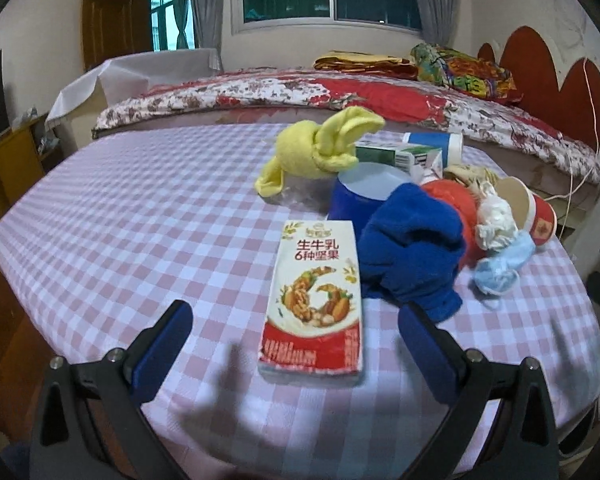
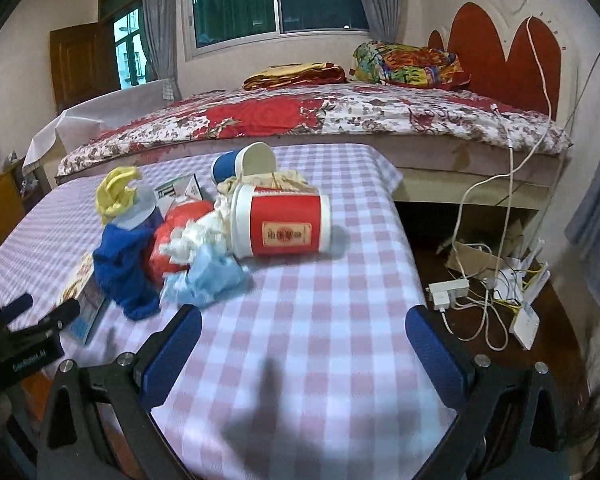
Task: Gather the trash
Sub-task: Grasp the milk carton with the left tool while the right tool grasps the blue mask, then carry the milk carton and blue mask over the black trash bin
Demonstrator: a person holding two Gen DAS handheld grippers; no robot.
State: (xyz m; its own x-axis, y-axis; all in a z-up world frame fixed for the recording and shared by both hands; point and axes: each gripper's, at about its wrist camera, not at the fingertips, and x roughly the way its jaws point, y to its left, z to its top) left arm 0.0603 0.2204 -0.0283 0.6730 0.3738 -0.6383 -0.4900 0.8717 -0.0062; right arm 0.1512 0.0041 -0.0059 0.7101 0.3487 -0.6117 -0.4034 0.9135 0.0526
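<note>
A heap of trash sits on the table [image 1: 140,208], in the centre-right of the left wrist view. A flat milk carton [image 1: 314,300] printed with nuts lies nearest, between the left gripper [image 1: 296,340] and the heap. Beside it are a blue cloth [image 1: 412,248], a crumpled white tissue [image 1: 496,220], a pale blue face mask [image 1: 504,264] and a tipped red paper cup [image 2: 284,224]; a yellow cloth [image 1: 324,148] lies behind. Both grippers' fingers are spread wide, grasping nothing. In the right wrist view, bare checked cloth lies before the right gripper [image 2: 304,336]; the table edge falls away at right, above cables [image 2: 484,296] on the floor. A floral bed [image 2: 300,116] stands behind.
</note>
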